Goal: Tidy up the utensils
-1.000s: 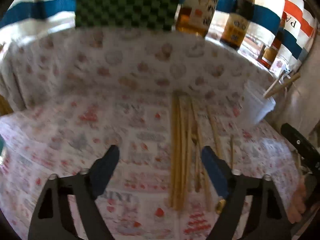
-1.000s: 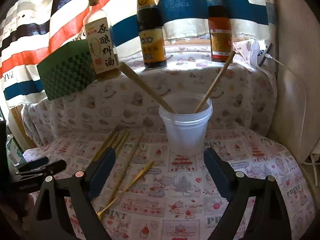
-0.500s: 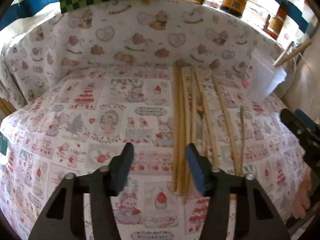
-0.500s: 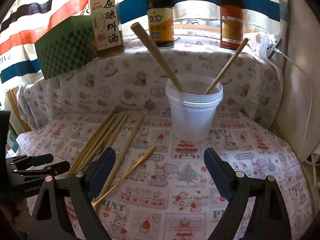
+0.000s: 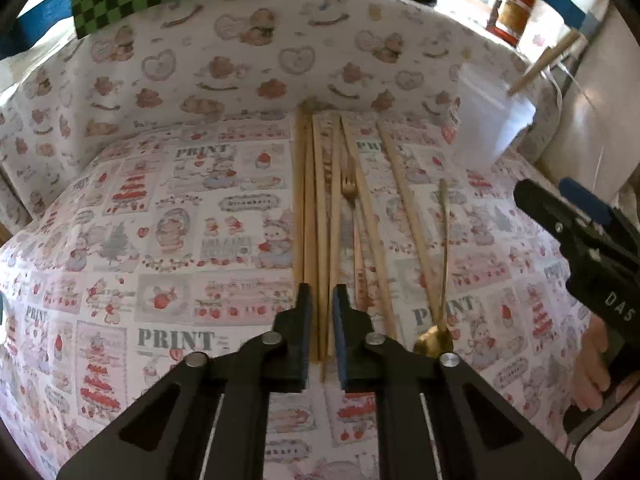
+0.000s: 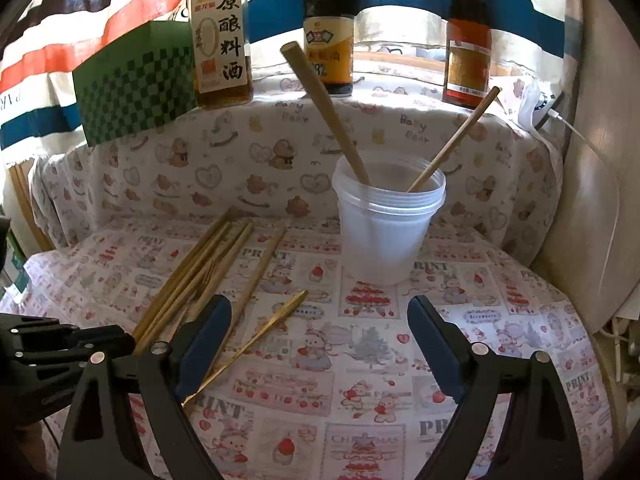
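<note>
The left gripper tilts steeply down over the worktop, its jaws just closed around the chopsticks lying there. The right gripper hovers with jaws wide apart, facing the plastic cup.

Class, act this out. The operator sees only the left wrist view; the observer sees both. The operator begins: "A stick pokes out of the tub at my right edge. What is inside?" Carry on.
Observer: Two chopsticks stand in the clear tub, leaning apart.
Operator: Does the right gripper hold anything?
Observer: No. The right gripper is open, with nothing between its pads, facing the tub.
Operator: My view cuts off the bottles. Any labels?
Observer: The pale bottle on the ledge shows large Chinese characters.
</note>
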{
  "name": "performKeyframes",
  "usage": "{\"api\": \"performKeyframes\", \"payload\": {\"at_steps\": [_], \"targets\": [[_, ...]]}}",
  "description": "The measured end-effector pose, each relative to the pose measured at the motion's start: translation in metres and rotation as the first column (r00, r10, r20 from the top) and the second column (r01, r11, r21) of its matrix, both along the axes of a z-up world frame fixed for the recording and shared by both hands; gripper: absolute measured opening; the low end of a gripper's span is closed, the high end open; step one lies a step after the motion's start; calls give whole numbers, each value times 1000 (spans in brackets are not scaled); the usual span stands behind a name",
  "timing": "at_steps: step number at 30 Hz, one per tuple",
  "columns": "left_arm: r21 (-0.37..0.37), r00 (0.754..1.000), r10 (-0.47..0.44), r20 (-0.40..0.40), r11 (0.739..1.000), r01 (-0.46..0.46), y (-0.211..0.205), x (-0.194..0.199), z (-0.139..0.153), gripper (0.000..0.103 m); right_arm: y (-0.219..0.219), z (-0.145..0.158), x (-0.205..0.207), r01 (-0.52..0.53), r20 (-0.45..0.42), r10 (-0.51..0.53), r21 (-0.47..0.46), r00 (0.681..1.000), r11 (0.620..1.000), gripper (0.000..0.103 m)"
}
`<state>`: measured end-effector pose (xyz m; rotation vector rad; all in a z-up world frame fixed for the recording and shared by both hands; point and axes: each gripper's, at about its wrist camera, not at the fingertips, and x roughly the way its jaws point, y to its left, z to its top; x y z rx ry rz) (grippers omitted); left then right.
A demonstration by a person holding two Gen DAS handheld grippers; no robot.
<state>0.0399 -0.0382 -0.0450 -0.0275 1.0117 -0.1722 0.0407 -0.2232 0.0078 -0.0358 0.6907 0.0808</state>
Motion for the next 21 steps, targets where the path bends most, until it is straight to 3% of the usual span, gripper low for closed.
{"api": "performKeyframes", "payload": {"at_steps": [7, 11, 20, 21], "targets": [[34, 999, 36, 4, 999, -36, 1, 3, -3, 0, 2, 3, -4, 9, 28, -8, -36, 1000, 999, 91], [-18, 1000, 14, -17, 1000, -14, 4, 4, -4, 0, 3, 6, -7, 11, 34, -10, -40, 999, 999, 91], [-54, 1000, 2, -23, 999, -4, 5, 6, -4, 0, 5, 17, -17, 36, 81, -32, -55, 996, 998, 91], [-65, 1000, 3, -22, 998, -5, 3, 5, -4, 5, 5, 17, -18, 36, 81, -32, -50, 996, 998, 91]]}}
